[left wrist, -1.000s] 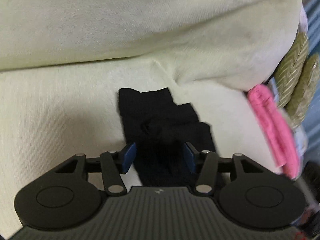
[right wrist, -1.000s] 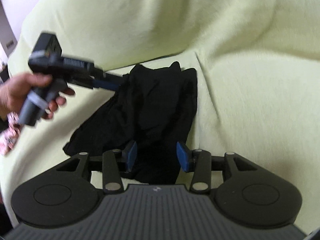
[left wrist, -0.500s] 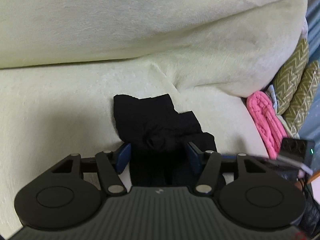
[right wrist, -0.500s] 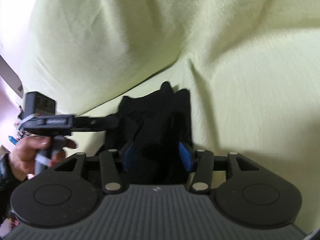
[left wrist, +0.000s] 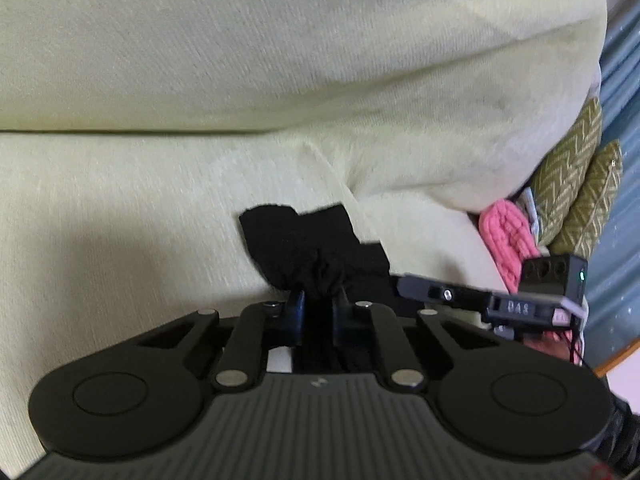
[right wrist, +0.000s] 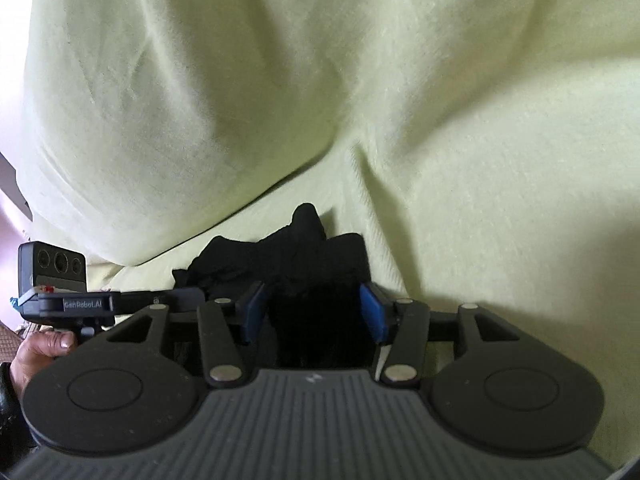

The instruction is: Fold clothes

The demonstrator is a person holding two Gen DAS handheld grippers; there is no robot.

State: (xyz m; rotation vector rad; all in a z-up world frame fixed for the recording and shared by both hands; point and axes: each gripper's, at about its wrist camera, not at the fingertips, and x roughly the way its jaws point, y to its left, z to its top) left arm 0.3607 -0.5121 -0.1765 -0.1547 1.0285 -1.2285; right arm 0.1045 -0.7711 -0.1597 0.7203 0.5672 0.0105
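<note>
left gripper (left wrist: 318, 306) closing, pads pinching a bunched fold of black garment (left wrist: 316, 248). garment crumpled on pale yellow sofa seat (left wrist: 120, 208), below the backrest. right gripper (right wrist: 312, 312) jaws spread wide, cloth lying between, pads not pressing. pink knit (left wrist: 506, 236) and patterned cushions (left wrist: 576, 196) far right.

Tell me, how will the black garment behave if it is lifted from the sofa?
The black garment is likely floppy: it bunches between the closing left claw. It probably sags and unfolds, lying crumpled on the sofa cover. It seems light.
</note>
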